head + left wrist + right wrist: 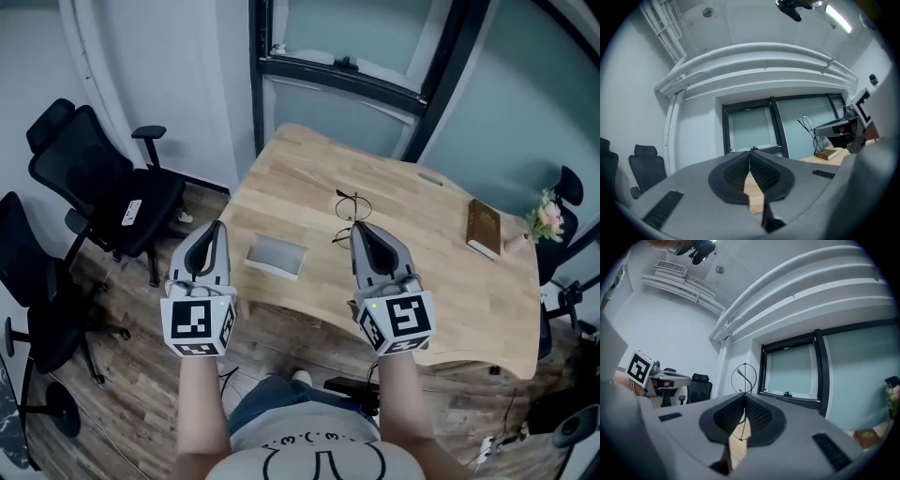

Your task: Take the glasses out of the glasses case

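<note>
A pair of thin round wire-rimmed glasses (353, 207) hangs in the air over the wooden table (441, 281), pinched by my right gripper (357, 228), which is shut on its frame. In the right gripper view one lens ring (744, 378) stands just above the closed tips (744, 397). The grey glasses case (276, 256) lies flat on the table near the front edge, between the two grippers. My left gripper (214, 227) hovers left of the case, shut with nothing in it (750, 154). The left gripper view also shows the glasses (808, 125) at the right.
A brown book (484, 228) and a small bunch of flowers (546, 217) sit at the table's right end. Black office chairs (103, 183) stand on the floor to the left. A dark-framed window (347, 70) is behind the table.
</note>
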{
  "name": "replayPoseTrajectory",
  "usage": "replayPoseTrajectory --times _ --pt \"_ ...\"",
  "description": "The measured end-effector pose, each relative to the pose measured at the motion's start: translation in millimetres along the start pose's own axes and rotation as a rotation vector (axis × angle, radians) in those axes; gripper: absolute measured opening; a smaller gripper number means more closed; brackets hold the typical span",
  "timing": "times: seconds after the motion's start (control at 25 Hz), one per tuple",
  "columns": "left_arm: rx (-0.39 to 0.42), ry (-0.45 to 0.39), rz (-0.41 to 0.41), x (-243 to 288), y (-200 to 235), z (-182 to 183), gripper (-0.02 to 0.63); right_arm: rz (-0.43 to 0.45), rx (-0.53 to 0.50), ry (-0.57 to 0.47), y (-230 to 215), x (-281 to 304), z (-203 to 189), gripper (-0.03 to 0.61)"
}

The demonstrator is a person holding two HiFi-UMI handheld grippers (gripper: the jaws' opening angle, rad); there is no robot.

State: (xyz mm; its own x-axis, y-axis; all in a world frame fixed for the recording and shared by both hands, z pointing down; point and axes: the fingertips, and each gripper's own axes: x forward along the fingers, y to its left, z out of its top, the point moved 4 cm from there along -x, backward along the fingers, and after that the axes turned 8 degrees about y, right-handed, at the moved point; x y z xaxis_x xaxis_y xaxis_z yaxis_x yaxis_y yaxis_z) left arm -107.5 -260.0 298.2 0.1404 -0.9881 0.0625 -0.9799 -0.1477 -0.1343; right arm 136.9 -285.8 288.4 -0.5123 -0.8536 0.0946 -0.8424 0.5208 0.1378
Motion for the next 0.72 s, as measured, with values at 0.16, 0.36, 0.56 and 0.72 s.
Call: replayPoseTrajectory --times 0.16,0.36,0.56,0.72 --pt "0.0 -0.014 -0.008 3 7 11 0.017 -0.027 -0.008 -0.016 -1 -3 14 0.018" --pt "0.008 -0.052 -0.028 6 16 27 0.017 -0.065 -0.021 -0.034 0 -8 32 0.018" --pt "0.023 -0.08 -0.052 8 19 37 0.017 -0.074 0.006 -0.045 2 -9 39 0.02" --pt "0.032 -0.095 -0.063 3 20 41 0.017 -0.086 0.017 -0.054 5 -11 39 0.02"
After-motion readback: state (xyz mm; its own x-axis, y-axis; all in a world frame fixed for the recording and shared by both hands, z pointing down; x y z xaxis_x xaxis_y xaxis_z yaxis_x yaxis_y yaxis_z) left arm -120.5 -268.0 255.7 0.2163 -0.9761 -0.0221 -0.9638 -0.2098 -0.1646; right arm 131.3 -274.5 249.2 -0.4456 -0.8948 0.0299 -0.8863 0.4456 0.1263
